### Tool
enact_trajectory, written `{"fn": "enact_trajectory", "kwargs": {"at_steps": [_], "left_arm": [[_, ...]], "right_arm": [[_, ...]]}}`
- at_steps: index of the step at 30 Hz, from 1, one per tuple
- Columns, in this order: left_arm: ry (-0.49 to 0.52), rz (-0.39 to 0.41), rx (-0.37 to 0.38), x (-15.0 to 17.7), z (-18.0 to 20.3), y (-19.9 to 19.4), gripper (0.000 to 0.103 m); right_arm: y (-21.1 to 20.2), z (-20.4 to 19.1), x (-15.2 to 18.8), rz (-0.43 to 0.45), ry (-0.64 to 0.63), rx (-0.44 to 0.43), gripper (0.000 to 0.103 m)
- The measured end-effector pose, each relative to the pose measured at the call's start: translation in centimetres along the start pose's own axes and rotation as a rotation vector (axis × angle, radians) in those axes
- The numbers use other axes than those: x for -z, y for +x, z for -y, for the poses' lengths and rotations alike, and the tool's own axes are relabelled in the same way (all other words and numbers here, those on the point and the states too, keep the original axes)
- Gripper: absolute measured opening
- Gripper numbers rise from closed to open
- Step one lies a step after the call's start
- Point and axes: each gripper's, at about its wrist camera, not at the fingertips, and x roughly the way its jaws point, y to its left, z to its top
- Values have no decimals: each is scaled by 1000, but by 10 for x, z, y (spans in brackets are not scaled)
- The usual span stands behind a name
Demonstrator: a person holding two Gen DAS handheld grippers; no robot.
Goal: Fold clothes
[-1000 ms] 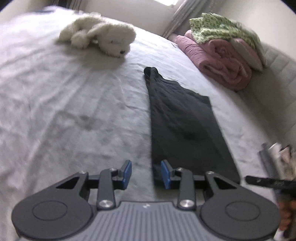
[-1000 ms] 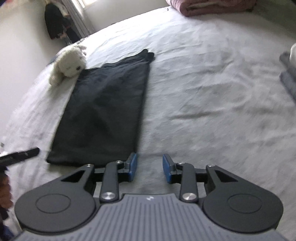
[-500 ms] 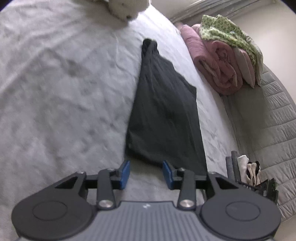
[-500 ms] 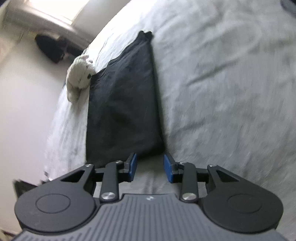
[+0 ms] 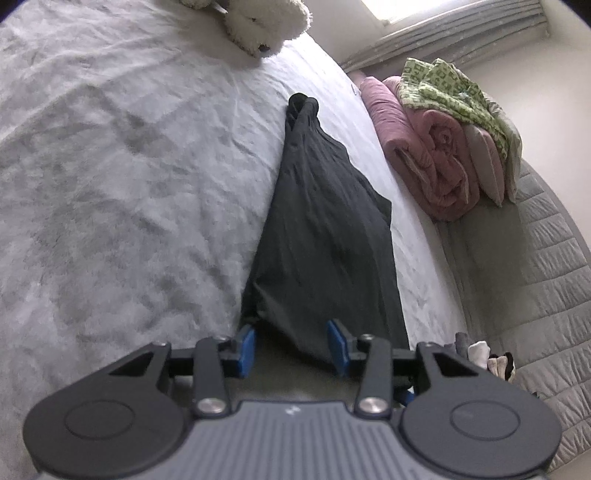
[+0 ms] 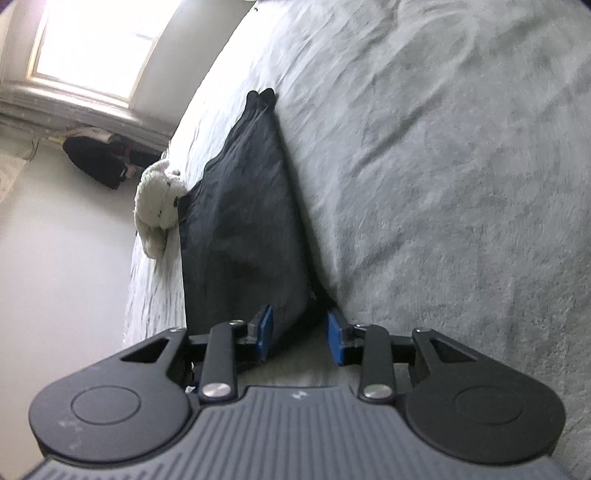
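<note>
A black garment (image 5: 325,236), folded into a long narrow strip, lies flat on the grey bed (image 5: 110,184). It also shows in the right wrist view (image 6: 243,206). My left gripper (image 5: 291,349) is open, low over the bed, with the garment's near left corner between its blue pads. My right gripper (image 6: 299,332) is open, with the garment's near right corner between its pads. Neither gripper has closed on the cloth.
A white plush toy (image 5: 258,22) lies at the far end of the bed, also in the right wrist view (image 6: 157,206). Rolled pink blankets (image 5: 424,155) with a green patterned cloth (image 5: 454,96) sit on the right. Socks (image 5: 484,356) lie by the quilted headboard (image 5: 546,295).
Both grippers have moved down and forward to the garment's near edge, so its two near corners now sit between the open pads. The garment has not moved.
</note>
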Motion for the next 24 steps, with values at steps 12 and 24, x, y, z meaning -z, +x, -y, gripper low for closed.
{"fn": "enact_trajectory", "kwargs": {"at_steps": [12, 24], "left_arm": [[28, 43, 0, -7, 2, 6, 41], [98, 49, -30, -3, 12, 8, 26]], "right_arm": [[8, 2, -4, 42, 5, -21, 36], [14, -5, 1, 87, -77, -13, 33]]}}
